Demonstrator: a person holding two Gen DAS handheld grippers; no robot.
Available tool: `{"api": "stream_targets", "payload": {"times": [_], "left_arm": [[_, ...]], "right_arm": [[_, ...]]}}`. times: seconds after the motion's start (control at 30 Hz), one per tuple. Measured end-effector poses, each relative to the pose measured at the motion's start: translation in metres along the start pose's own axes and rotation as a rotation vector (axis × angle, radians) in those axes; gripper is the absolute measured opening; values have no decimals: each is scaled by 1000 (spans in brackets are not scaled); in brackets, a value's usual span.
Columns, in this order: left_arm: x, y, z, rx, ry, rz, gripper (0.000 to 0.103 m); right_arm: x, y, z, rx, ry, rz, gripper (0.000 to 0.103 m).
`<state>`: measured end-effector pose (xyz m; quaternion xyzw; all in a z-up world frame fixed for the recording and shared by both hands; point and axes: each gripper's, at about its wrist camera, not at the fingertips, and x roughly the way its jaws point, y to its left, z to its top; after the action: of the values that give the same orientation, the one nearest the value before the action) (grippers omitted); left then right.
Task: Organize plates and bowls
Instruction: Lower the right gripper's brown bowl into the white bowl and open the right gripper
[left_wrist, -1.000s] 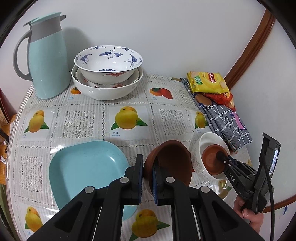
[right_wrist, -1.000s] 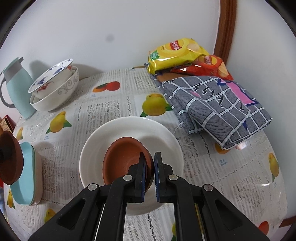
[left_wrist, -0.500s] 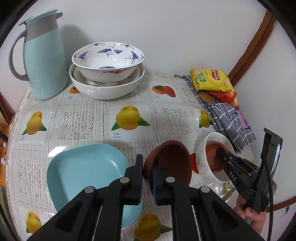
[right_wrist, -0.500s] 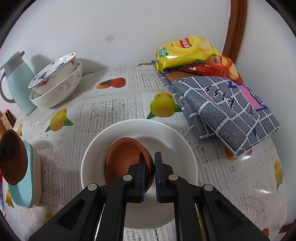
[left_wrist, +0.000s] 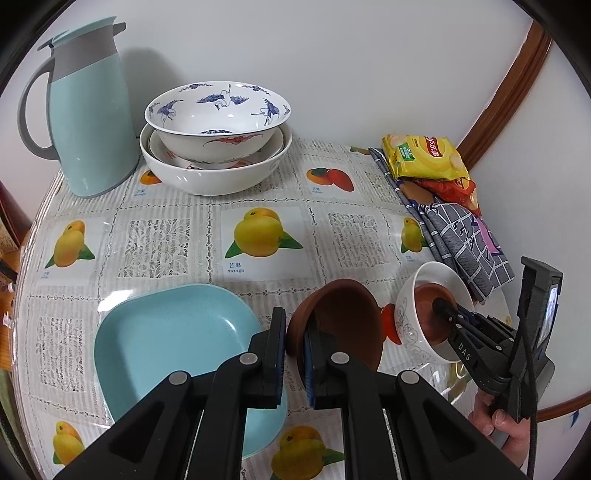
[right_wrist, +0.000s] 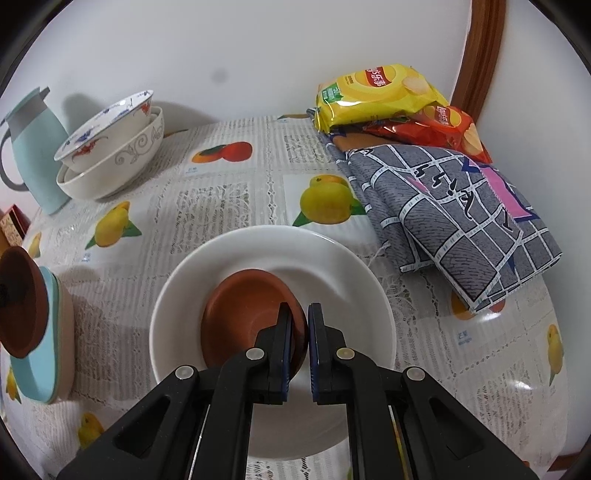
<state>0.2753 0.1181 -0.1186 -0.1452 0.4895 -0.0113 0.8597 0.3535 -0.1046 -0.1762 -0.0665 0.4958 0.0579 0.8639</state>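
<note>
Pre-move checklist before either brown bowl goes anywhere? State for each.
1. Left gripper clamped on its brown bowl rim: ok.
2. Right gripper clamped on the small brown bowl rim: ok.
3. Small brown bowl nested in the white bowl; white bowl looks tilted up off the table in the left view: not ok, could slip.
4. Blue plate bare, free to receive: ok.
5. Stacked bowls by the thermos steady: ok.
6. Cloth and chip bags clear of both grippers: ok.
</note>
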Motion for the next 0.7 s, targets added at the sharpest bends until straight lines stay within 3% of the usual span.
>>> {"api": "stream_targets", "payload": {"times": [0.37,0.7], "left_arm": [[-3,8,-4,-2,-1,2,9],[-7,8,-8,0,-4,-15,9]], "right_arm": [[9,11,0,-70,21,-65,12],[13,7,-1,-50,21,-75,16]]}}
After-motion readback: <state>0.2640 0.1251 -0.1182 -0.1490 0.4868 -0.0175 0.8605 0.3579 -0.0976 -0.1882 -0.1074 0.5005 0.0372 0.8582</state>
